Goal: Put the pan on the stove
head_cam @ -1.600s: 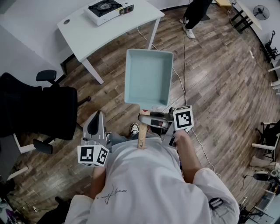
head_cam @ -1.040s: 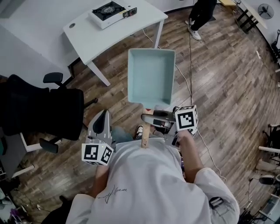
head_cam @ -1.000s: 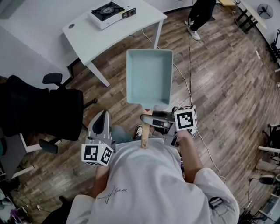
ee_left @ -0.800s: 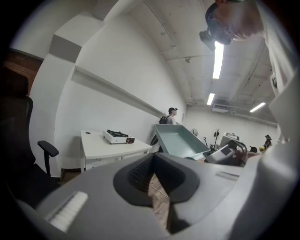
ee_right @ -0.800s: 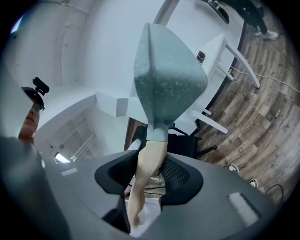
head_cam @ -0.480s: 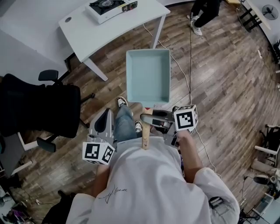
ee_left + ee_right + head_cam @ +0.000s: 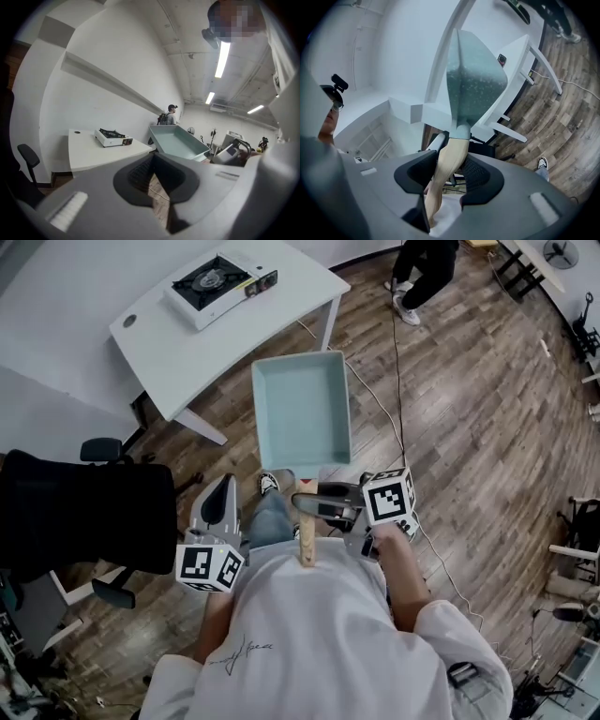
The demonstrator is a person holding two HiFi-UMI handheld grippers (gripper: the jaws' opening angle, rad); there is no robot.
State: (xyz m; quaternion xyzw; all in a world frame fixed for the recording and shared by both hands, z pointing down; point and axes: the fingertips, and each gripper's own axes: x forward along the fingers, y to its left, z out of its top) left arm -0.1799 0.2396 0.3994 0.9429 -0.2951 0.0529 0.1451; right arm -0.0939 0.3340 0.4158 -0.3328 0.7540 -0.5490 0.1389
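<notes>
A pale teal rectangular pan (image 7: 300, 409) with a wooden handle (image 7: 306, 535) hangs level over the wood floor, in front of the person. My right gripper (image 7: 314, 507) is shut on that handle, and the wood sits pressed between both pads (image 7: 476, 171). In the right gripper view the pan (image 7: 476, 79) rises straight ahead. The left gripper (image 7: 217, 505) is held low at the left, shut on nothing, its tips meeting. The white portable stove (image 7: 217, 282) stands on a white table (image 7: 187, 343) ahead and to the left, apart from the pan. From the left gripper view the stove (image 7: 112, 137) and pan (image 7: 180, 143) both show.
A black office chair (image 7: 84, 521) stands at the left, near the table's legs. A cable (image 7: 394, 381) runs across the floor on the right. Another person (image 7: 422, 268) stands at the far right beyond the table.
The table and stove have come lower and nearer in the head view as the person walks forward. The pan, still gripped by its handle, has shifted slightly left toward the table.
</notes>
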